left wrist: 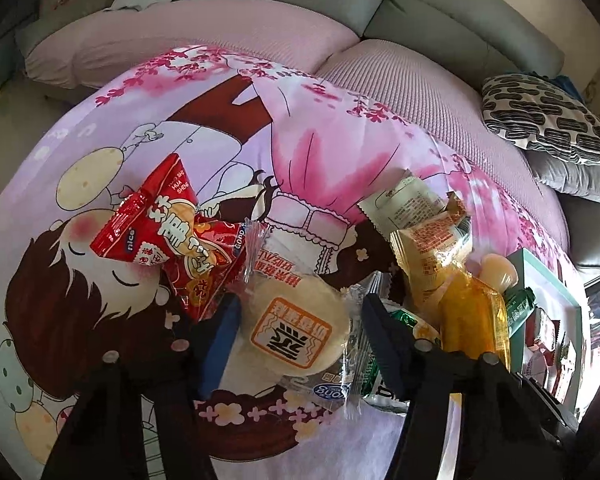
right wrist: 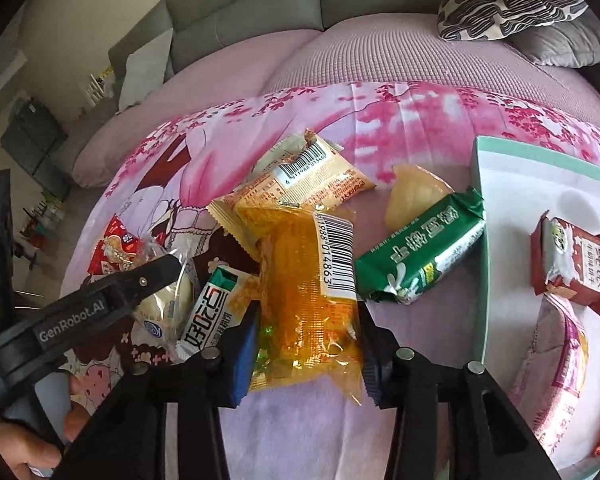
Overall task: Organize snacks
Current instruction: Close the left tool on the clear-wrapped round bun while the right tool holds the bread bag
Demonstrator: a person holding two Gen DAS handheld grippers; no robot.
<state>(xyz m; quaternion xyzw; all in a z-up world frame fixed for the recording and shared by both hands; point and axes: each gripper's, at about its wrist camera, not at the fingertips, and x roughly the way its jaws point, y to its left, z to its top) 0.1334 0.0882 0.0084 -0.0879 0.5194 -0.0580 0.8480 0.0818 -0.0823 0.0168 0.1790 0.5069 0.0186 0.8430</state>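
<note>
Round pale bun in clear wrapper (left wrist: 296,332), orange translucent packet (right wrist: 310,304), green bar (right wrist: 420,260) against tray (right wrist: 482,240)

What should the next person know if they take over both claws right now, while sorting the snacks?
Left claw: around the round white cake packet; the left pad touches it, I cannot confirm the right one.
Right claw: closed on the clear orange packet, not yet lifted.
Pile on the pink cloth: red packets, yellow packets, a green bar, a jelly cup and a white-and-green packet.
Done: the pale green tray on the right already holds a dark red packet and a few more.
Left: move both gripped packets to the tray, then the rest of the pile.
</note>
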